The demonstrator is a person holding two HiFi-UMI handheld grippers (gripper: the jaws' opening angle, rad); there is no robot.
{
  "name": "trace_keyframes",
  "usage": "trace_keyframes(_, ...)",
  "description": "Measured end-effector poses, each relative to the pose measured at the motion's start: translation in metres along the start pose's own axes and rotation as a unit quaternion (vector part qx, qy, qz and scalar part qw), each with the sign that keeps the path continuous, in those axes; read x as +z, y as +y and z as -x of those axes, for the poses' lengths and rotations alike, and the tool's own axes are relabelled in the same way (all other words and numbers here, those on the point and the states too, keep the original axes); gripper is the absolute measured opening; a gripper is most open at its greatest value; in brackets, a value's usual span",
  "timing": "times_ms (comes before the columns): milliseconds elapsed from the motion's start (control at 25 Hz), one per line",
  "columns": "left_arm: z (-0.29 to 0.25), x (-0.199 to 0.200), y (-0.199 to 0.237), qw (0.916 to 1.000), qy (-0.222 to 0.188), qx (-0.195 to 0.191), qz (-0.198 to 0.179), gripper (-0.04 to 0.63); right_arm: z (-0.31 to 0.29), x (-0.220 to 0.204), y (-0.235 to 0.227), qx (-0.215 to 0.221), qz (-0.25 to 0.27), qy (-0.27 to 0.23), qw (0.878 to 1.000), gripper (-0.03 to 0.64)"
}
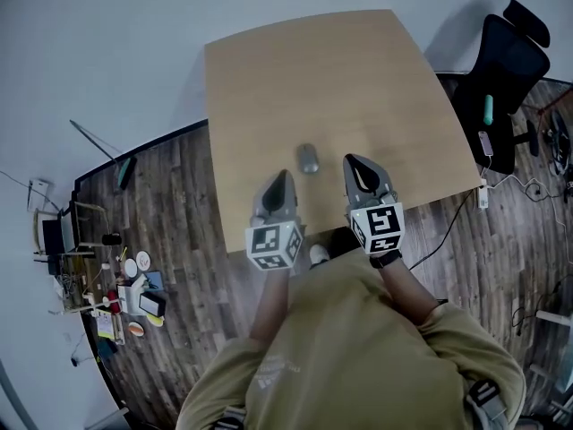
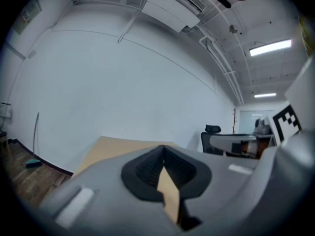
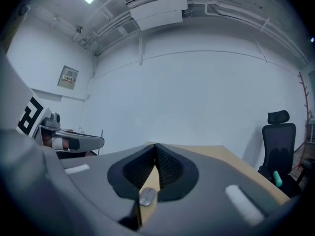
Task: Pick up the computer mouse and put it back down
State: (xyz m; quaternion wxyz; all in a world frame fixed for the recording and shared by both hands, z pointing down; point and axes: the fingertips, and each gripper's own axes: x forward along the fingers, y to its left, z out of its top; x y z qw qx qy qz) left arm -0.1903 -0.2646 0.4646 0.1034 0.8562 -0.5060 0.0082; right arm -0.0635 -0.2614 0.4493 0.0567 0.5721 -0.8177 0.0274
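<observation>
A grey computer mouse point(image 1: 308, 159) lies on the wooden table point(image 1: 358, 79), near its front edge, with nothing gripping it. My left gripper point(image 1: 283, 176) hovers just to the mouse's left and nearer to me, its jaws closed together and empty. To the right of the mouse my right gripper point(image 1: 350, 161) is also shut on nothing. In the right gripper view the mouse point(image 3: 147, 196) shows on the table through the gap below the meeting fingertips point(image 3: 155, 146). The left gripper view shows only tabletop behind its touching tips point(image 2: 163, 149).
A black office chair point(image 1: 506, 70) stands off the table's right side, with cables on the floor point(image 1: 483, 195) beside it. Small items clutter the floor at the left point(image 1: 125, 285). The person's body is close against the table's front edge.
</observation>
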Motion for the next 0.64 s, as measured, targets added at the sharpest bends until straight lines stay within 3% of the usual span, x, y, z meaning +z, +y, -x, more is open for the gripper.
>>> trace_keyframes(320,-0.006,-0.004,-0.039,0.9998,-0.003,-0.02,-0.003,0.0,0.031,-0.001,-0.026,-0.012,-0.003,-0.007,1.0,0.006)
trace_keyframes(640,-0.01,-0.016,-0.095,0.9996,0.004,-0.026,0.0,0.0,0.074,-0.003,-0.043,0.019,-0.016,-0.01,1.0,0.006)
